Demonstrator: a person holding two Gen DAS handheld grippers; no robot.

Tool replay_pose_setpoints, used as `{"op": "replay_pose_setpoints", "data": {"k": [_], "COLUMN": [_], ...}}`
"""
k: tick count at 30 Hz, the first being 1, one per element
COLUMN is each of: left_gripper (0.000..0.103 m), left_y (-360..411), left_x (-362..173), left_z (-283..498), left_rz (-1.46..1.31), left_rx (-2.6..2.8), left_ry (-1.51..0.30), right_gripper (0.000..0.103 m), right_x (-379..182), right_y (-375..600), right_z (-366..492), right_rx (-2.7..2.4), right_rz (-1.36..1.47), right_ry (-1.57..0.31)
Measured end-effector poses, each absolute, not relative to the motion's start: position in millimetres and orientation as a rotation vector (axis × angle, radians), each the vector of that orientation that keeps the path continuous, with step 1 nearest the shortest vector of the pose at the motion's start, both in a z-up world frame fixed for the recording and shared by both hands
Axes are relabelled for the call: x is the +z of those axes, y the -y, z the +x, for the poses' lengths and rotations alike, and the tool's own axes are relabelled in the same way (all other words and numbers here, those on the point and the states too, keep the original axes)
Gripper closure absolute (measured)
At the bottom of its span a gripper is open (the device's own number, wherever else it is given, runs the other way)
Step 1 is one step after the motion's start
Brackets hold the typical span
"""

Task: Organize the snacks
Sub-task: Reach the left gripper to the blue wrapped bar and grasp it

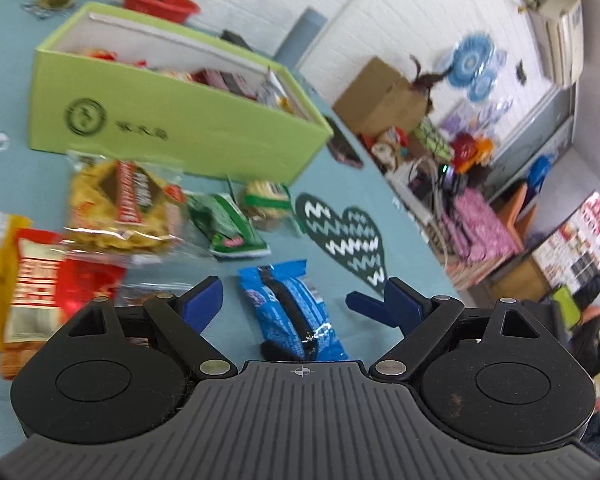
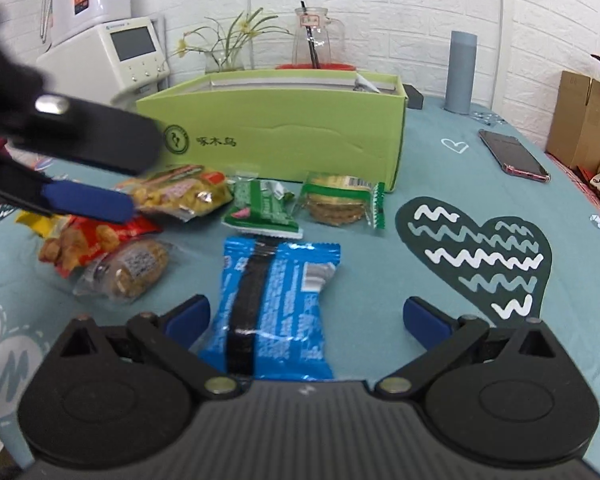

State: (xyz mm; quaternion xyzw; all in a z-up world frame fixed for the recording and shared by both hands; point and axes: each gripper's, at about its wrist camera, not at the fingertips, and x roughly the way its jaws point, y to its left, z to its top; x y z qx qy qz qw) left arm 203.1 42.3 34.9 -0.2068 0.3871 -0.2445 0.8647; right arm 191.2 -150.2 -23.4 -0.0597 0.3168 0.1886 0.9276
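Observation:
A blue snack packet lies on the teal tablecloth, and both grippers hover over it. My left gripper is open, its blue fingers standing on either side of the packet without touching it. My right gripper is open too, with the same blue packet between its spread fingers. A blurred blue finger of the left gripper shows at the left of the right wrist view. Behind stands the open green box with several snacks inside.
Loose snacks lie in front of the box: a yellow crisps pack, a green packet, round biscuits, a red pack and a clear-wrapped cake. A phone, a grey cylinder and a glass jug stand farther back.

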Motion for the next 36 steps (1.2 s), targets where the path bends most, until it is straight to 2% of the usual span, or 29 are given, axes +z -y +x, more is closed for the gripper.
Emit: {"op": "replay_pose_setpoints", "data": {"k": [4, 9, 15, 22, 23, 24, 25, 27, 28, 31, 36], "left_gripper": [0.027, 0.027, 0.027, 0.027, 0.027, 0.029, 0.035, 0.058, 0.071, 0.08, 0.081], "left_y": [-7, 13, 11, -1, 1, 3, 7, 13, 14, 11, 1], "left_x": [19, 10, 7, 10, 9, 8, 8, 6, 5, 3, 22], "left_z": [220, 228, 231, 229, 229, 228, 227, 225, 224, 229, 237], "left_rz": [-0.354, -0.279, -0.272, -0.331, -0.313, -0.289, -0.259, -0.212, -0.208, -0.255, -0.343], "left_rx": [-0.453, -0.44, -0.446, -0.501, -0.494, -0.482, -0.471, -0.462, -0.464, -0.473, -0.492], "left_ry": [-0.892, -0.907, -0.91, -0.917, -0.916, -0.915, -0.909, -0.901, -0.903, -0.916, -0.894], "right_gripper": [0.001, 0.001, 0.001, 0.001, 0.005, 0.014, 0.019, 0.041, 0.044, 0.046, 0.045], "right_x": [-28, -27, -24, -13, -16, -19, -21, -19, -18, -18, 2], "right_y": [141, 143, 146, 149, 149, 149, 149, 148, 149, 153, 157], "right_z": [194, 195, 197, 192, 195, 197, 197, 193, 193, 194, 196], "right_rx": [0.41, 0.44, 0.436, 0.448, 0.45, 0.449, 0.445, 0.445, 0.446, 0.437, 0.437], "right_rz": [-0.158, -0.167, -0.175, -0.175, -0.164, -0.154, -0.162, -0.158, -0.142, -0.133, -0.125], "right_ry": [-0.684, -0.691, -0.716, -0.658, -0.672, -0.691, -0.683, -0.664, -0.662, -0.661, -0.609]}}
